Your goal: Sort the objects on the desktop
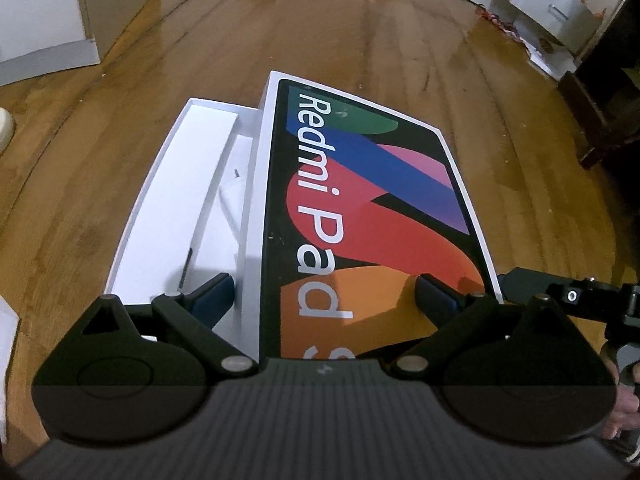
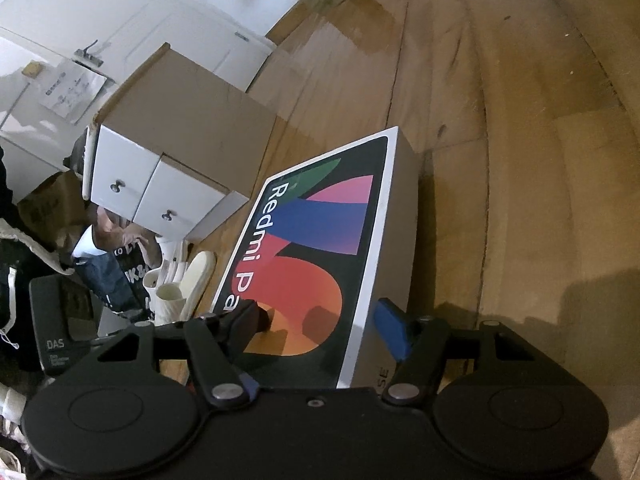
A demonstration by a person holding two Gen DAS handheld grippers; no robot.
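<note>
Right tool (image 2: 320, 328) astride Redmi lid (image 2: 320, 256), glossy wooden surface (image 2: 520, 160), white cabinets (image 2: 160, 200).

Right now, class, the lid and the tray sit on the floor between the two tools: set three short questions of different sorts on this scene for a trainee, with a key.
1. True or false: the Redmi Pad box lid fully covers the white tray.
2. Multiple choice: the right tool has its fingers A) pressed together above the lid, B) spread either side of the lid's right edge, C) holding a cup.
3. Fill in: the tray rests on a wooden ____.

Key: 1 false, since the tray's left part shows uncovered beside the lid. 2 B. 3 floor.
</note>
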